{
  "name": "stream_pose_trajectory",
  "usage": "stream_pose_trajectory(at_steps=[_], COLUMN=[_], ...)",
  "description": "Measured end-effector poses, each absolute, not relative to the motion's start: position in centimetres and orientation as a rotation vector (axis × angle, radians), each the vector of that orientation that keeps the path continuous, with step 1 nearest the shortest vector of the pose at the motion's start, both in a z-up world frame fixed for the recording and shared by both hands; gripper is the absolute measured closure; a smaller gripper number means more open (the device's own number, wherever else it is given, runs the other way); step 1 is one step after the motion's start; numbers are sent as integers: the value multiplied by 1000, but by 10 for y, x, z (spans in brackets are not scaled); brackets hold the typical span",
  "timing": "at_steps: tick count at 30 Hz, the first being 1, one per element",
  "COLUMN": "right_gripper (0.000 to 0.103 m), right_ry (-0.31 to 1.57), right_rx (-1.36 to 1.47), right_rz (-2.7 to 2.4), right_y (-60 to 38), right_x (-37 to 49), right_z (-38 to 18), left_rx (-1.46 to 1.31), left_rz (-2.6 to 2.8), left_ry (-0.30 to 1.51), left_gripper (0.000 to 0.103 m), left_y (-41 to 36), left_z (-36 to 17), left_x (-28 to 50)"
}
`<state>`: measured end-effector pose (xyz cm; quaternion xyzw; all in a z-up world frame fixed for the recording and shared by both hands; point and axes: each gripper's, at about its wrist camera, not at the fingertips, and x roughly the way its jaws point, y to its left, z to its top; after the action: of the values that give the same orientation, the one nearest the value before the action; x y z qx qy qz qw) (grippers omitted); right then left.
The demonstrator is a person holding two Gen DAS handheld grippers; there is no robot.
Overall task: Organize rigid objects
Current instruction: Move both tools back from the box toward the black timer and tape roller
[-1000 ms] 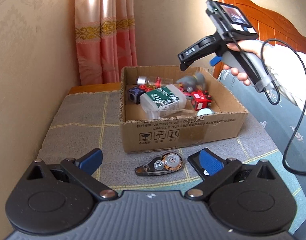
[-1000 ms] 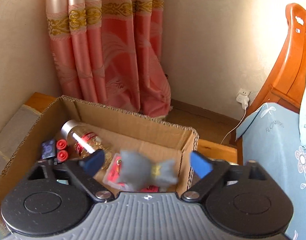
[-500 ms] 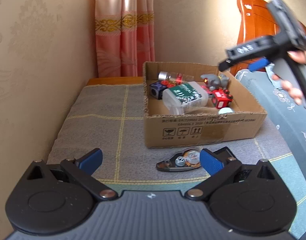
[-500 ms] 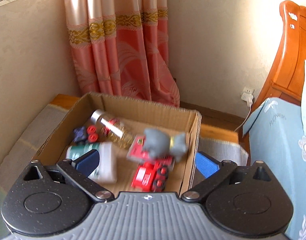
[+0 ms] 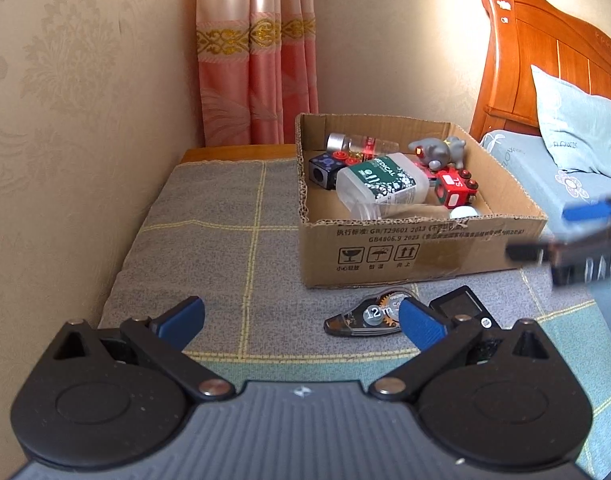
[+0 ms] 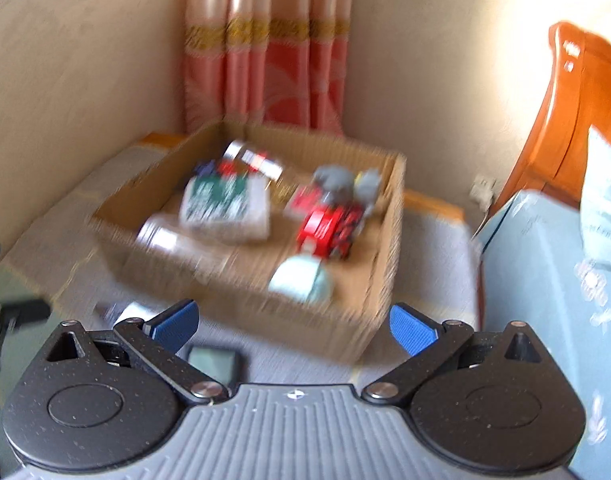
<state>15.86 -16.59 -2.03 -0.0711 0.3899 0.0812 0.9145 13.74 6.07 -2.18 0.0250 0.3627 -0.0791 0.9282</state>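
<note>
While both grippers gape, one box [image 5: 405,248], one tape dispenser [image 5: 365,316].

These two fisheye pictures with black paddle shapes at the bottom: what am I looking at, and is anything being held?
No robot arm here: a person holds one handheld tool in each hand, and a camera on each looks forward along its two blue-padded fingers. The black shapes are the tools' own bodies. In the left view the left tool is open and empty. In the blurred right view the right tool is open and empty too. A cardboard box on a grey checked cloth holds a medical bottle, a grey toy animal, a red toy train and other small items. In front of it lie a correction tape dispenser and a small black screened device.
</note>
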Motion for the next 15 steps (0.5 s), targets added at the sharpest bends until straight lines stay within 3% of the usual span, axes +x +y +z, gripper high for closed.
stream_pose_trajectory(at_steps=[15], right_gripper=[0], right_ry=[915], right_rx=[-237], right_rz=[183], right_y=[-114], right_x=[162], right_z=[-95], left_rx=[49], left_rz=[-165], left_ry=[785], left_gripper=[1], left_y=[56], left_z=[-30], left_x=[141])
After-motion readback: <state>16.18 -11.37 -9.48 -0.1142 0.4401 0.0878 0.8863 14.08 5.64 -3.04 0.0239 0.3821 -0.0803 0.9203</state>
